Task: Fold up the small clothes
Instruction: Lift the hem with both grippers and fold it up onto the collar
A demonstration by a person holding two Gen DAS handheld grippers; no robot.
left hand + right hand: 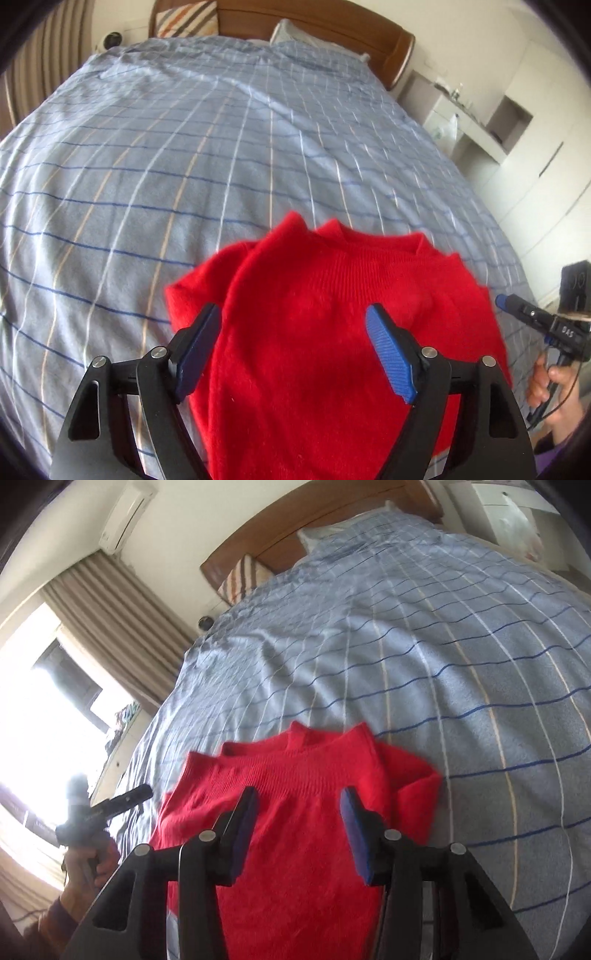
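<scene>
A small red knitted sweater (332,314) lies on the blue checked bedspread (184,147), collar pointing away, sleeves folded in over the body. It also shows in the right wrist view (295,812). My left gripper (295,314) hovers above the sweater with its jaws wide apart and nothing between them. My right gripper (297,797) also hovers above the sweater, open and empty. The right gripper shows at the right edge of the left wrist view (498,299). The left gripper shows at the left of the right wrist view (147,792).
The bed has a wooden headboard (314,22) with a striped pillow (184,18) and a white pillow (295,33). White shelves (480,118) stand to the right of the bed. A window with beige curtains (122,620) is on the left side.
</scene>
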